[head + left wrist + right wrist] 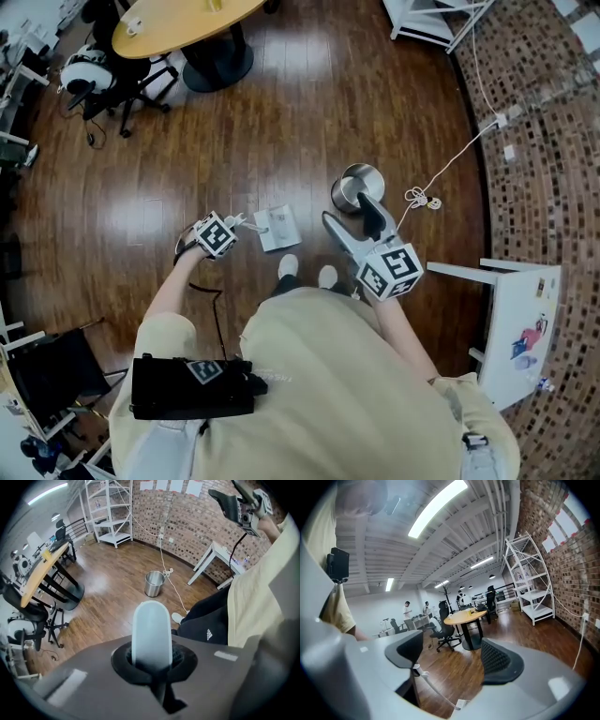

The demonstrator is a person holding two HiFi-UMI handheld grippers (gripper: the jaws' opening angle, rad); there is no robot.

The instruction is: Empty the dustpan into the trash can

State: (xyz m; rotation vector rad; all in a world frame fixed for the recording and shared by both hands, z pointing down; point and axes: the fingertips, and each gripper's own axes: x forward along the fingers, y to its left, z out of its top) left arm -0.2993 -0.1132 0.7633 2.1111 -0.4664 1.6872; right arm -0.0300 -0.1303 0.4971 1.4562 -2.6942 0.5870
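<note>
My left gripper [225, 231] points steeply down and is shut on the rounded white handle [151, 634] of the dustpan [278, 228], which hangs just above the wooden floor in front of the person's feet. In the left gripper view the handle stands up between the closed jaws of that gripper [152, 660]. The shiny metal trash can [357, 187] stands on the floor to the right of the dustpan, and it also shows in the left gripper view as the trash can [153, 583]. My right gripper [349, 221] hovers beside the can, held about level. Nothing is between the parted jaws of the right gripper [454, 658].
A round wooden table [178, 23] and a black office chair [103, 80] stand at the far left. A white cable [441, 173] runs over the floor right of the can. A white side table [520, 328] is at the right and white shelving [431, 19] at the top.
</note>
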